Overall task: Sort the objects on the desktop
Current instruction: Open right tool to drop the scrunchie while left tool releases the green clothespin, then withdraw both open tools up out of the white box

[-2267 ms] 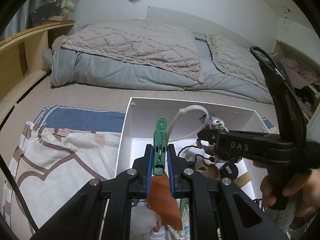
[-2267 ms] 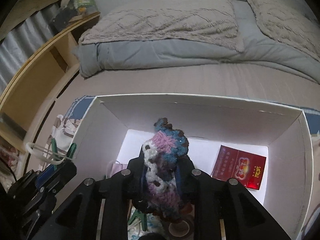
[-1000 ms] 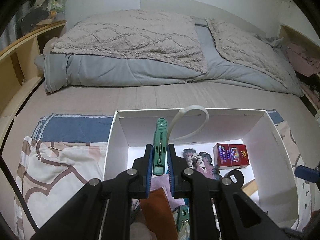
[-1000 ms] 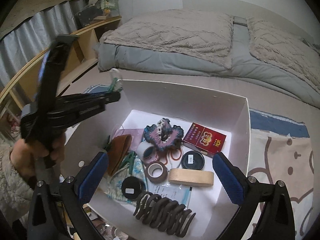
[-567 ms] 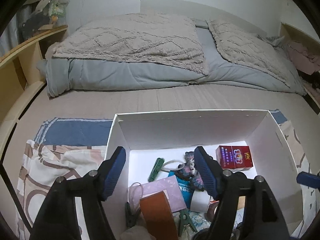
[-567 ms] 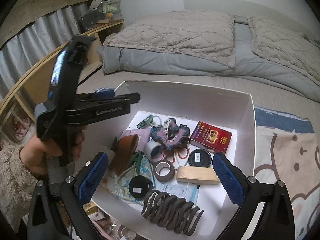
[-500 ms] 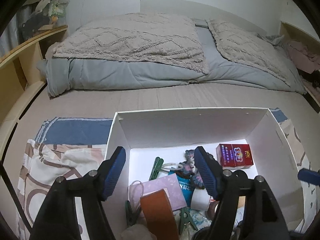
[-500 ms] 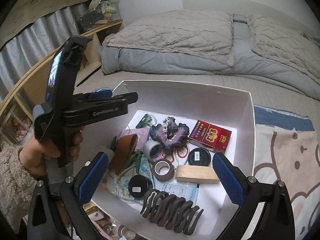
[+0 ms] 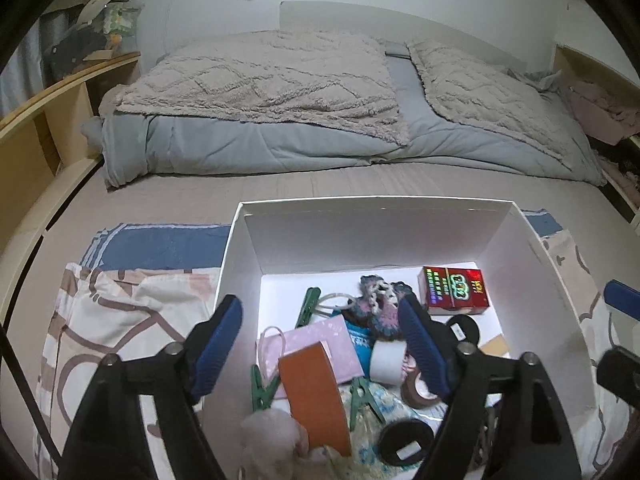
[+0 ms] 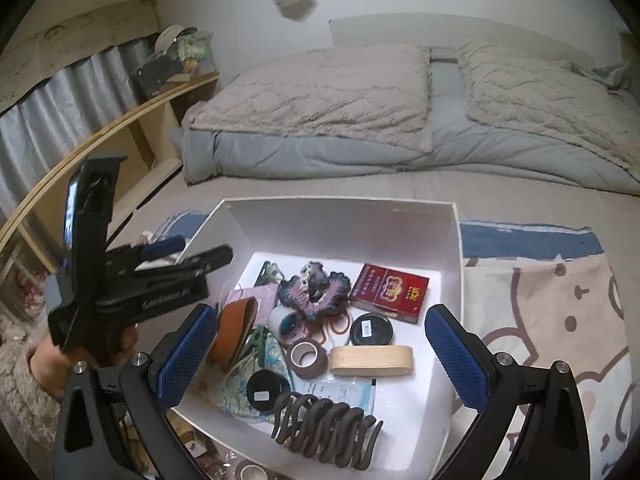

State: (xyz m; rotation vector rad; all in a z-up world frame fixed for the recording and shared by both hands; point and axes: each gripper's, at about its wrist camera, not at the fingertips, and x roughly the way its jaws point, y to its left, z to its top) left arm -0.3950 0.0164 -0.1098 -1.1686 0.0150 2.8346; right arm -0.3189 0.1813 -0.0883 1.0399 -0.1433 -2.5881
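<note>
A white box (image 9: pixel 376 200) on the patterned cloth holds several small items. My left gripper (image 9: pixel 318 316) hovers over the box's near left part. Its jaws are opening, with nothing between them. Below it, on the box floor, lies the green clothes peg (image 9: pixel 309 307) with a white loop. Beside the peg are the crocheted piece (image 9: pixel 378 308) and a red packet (image 9: pixel 454 290). My right gripper (image 10: pixel 320 320) stands wide open and empty above the box (image 10: pixel 340 200). From there I see the left gripper (image 10: pixel 200 249), the peg (image 10: pixel 266 272) and the crocheted piece (image 10: pixel 314 288).
The box also contains a brown leather case (image 10: pixel 234 332), a tape roll (image 10: pixel 308 358), a wooden oval (image 10: pixel 372 360), a black lid (image 10: pixel 370 330) and a dark spiral clip (image 10: pixel 324 424). A bed with grey blankets (image 9: pixel 280 92) lies beyond. Wooden shelving (image 10: pixel 120 140) runs along the left.
The left gripper opened and let go of the green peg with its loop, which now lies in the box. It then drew back a little. The right gripper stayed open.
</note>
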